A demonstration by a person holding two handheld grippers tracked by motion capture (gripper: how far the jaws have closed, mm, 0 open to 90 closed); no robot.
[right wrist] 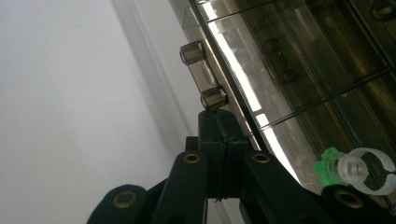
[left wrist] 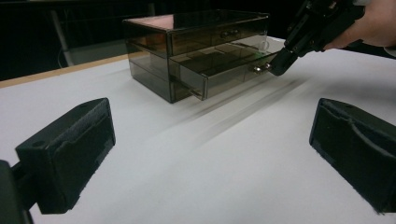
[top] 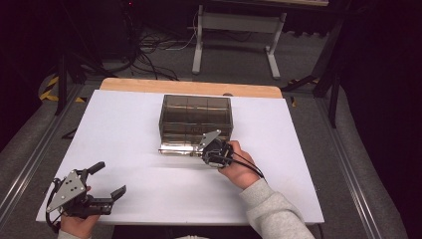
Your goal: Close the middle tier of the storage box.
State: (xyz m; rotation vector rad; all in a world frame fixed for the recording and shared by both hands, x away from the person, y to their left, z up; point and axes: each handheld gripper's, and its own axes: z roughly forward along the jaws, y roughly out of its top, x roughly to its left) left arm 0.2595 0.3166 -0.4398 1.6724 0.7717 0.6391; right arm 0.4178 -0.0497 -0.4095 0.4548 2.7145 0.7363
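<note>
High view: the right gripper (top: 211, 148) sits at the smoky drawer box (top: 195, 122), near its front right corner; the left gripper (top: 102, 185) rests well apart, jaws wide and empty.

Left gripper view: the lowest drawer (left wrist: 224, 70) stands partly out.

Right gripper view: jaws pressed together, tips touching the drawer handle (right wrist: 205, 84), holding nothing; a ring (right wrist: 359, 170) lies inside.
</note>
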